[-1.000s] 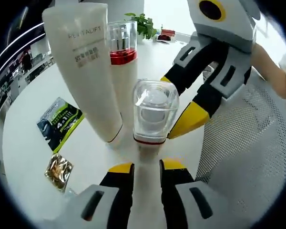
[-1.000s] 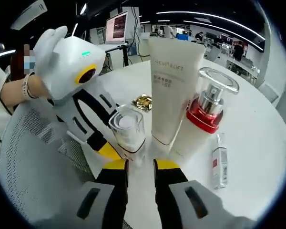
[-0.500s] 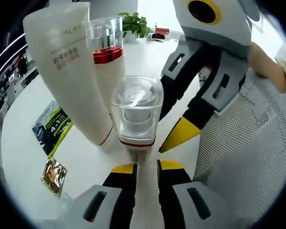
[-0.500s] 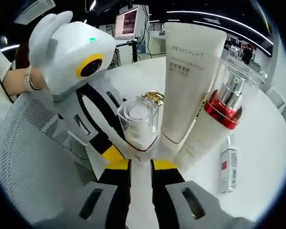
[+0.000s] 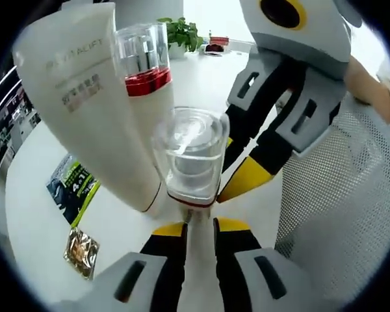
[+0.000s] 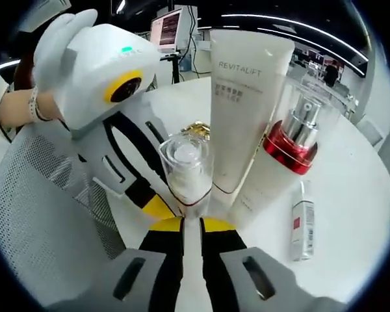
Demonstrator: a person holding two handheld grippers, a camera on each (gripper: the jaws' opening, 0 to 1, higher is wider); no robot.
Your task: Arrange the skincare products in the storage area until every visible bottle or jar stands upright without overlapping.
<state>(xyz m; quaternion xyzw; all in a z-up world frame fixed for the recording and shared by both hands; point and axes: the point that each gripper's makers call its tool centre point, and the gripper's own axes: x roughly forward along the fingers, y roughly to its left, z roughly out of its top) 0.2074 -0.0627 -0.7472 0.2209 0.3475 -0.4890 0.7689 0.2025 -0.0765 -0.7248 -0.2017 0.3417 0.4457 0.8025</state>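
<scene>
Left gripper view, left to right: white Revitalift tube, red-collared pump bottle and clear-capped jar stand upright mid-frame, closely clustered. Left gripper, jaws nearly together and empty, sits just below the jar; right gripper likewise. Any nudge should be low and slow, lest the group topple. A small vial lies flat at right.
</scene>
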